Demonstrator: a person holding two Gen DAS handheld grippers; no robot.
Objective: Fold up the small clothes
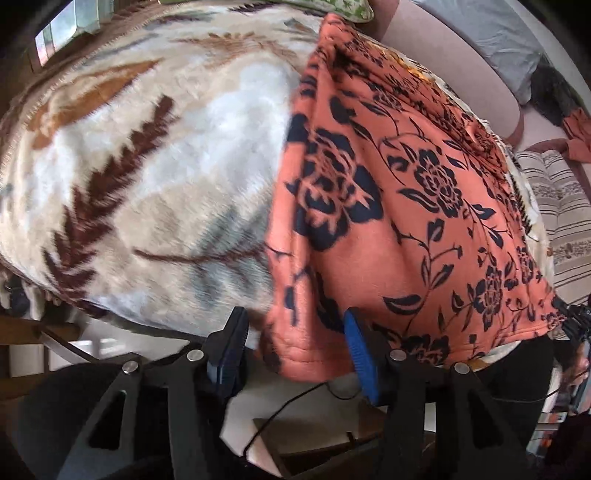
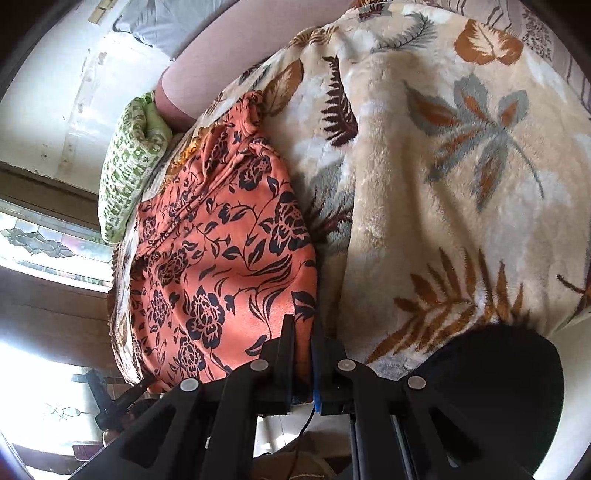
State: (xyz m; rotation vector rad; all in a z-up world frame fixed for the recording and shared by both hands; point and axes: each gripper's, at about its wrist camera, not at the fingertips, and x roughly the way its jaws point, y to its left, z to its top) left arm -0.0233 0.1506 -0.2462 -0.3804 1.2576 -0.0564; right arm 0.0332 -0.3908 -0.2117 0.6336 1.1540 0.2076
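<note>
Left gripper (image 1: pixel 295 354) first: through its wrist camera I see the jaws spread wide, with the near corner of the orange floral garment (image 1: pixel 388 206) hanging down between them. The blue-padded finger (image 1: pixel 360 354) on the right side of that view touches the cloth's lower edge; the dark finger on the other side stands apart from it, so I read nothing as clamped there. That garment, orange with black roses and vines, lies spread over a plush leaf-patterned blanket (image 1: pixel 147 155) that covers the bed. It runs from the near edge up toward a green-and-white patterned cushion (image 1: pixel 351 9) at the top. Off at the garment's far side corner I can just make out the tip of the other tool (image 1: pixel 570 319) at the hem. Beyond the blanket sit a pinkish rounded bed end (image 1: pixel 461 62) and a striped cushion (image 1: pixel 565 206). A black cable (image 1: pixel 295 398) trails below the fingers.

Right gripper (image 2: pixel 304 354), seen from its own wrist camera, has its jaws drawn nearly together with the corner of the orange floral garment (image 2: pixel 221 240) pinched between them. From here the cloth stretches away along the blanket's edge toward the green-and-white patterned cushion (image 2: pixel 129 162), bunching into folds at its far end. The plush leaf-patterned blanket (image 2: pixel 461 184) fills the right half of this view. On the left I see a white wall (image 2: pixel 55 92) and bright window glass (image 2: pixel 44 240).
</note>
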